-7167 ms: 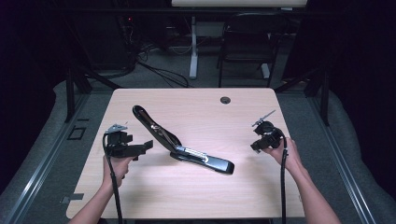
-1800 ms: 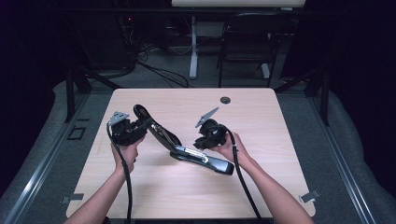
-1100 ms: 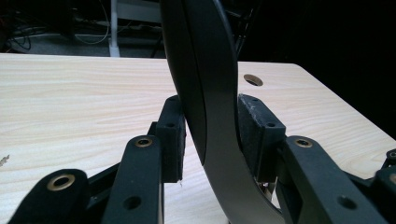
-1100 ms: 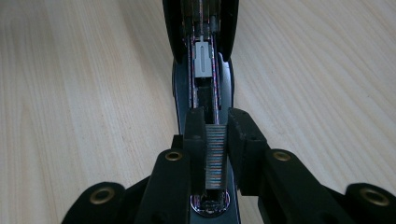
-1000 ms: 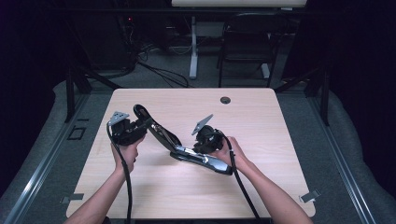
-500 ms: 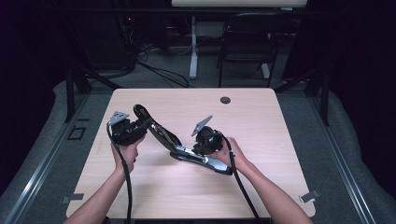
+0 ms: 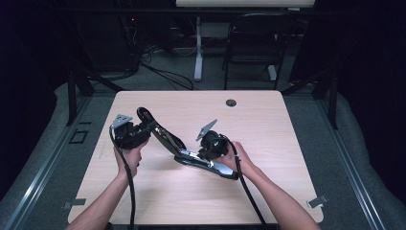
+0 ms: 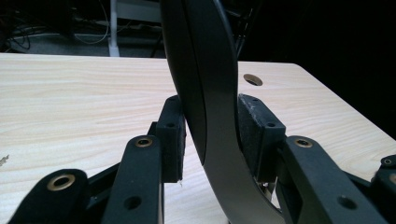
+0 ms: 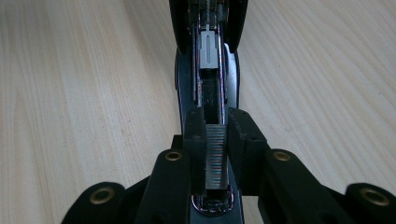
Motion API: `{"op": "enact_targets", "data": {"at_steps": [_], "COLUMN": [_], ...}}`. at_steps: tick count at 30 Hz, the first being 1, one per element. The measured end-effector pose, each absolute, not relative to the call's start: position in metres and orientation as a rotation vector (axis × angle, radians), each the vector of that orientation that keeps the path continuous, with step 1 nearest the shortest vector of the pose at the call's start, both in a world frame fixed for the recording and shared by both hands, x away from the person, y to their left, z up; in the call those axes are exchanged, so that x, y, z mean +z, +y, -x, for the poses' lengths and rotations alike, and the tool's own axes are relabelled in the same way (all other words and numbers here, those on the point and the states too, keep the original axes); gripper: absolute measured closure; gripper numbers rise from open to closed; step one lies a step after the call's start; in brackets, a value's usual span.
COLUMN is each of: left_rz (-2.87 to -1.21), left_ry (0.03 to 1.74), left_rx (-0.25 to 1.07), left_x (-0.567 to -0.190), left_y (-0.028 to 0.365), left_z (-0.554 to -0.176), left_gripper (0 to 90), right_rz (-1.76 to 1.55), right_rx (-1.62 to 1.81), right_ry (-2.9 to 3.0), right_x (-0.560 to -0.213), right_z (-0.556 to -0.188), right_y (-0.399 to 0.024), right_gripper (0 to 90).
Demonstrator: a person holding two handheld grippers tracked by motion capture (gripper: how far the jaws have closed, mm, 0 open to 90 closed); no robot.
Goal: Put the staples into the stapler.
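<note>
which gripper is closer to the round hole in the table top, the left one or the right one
Right. The right gripper holds a strip of staples over the opened stapler, nearer the hole. The left gripper clamps the stapler's raised arm, farther off.

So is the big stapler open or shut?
Open. The stapler has its black top arm swung up and back, and the staple strip lies bare in its channel.

Black fingers (image 8: 170, 135), brass-ringed screw holes

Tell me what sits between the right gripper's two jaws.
In the right gripper view, a strip of staples sits between the right gripper jaws, held over the open stapler magazine channel.
</note>
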State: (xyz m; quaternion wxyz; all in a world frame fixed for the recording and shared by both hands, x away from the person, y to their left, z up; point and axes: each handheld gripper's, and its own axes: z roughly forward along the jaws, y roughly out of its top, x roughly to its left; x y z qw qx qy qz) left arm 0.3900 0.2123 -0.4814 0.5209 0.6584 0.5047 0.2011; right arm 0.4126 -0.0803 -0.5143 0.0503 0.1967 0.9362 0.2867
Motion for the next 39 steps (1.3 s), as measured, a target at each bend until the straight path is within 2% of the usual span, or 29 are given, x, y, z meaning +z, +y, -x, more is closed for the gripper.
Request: {"op": "enact_targets", "data": {"at_steps": [39], "left_rz": [-1.58], "left_ry": [1.21], "left_rx": [0.483], "left_x": [-0.4813], "left_y": [0.2124], "left_z": [-0.3901], "left_gripper": [63.9], "right_rz": [-0.611], "right_rx": [0.86], "right_ry": [2.881], "right_x": [-0.5163], "right_z": [-0.4121], "right_y": [-0.0892], "right_gripper": [77.5]}}
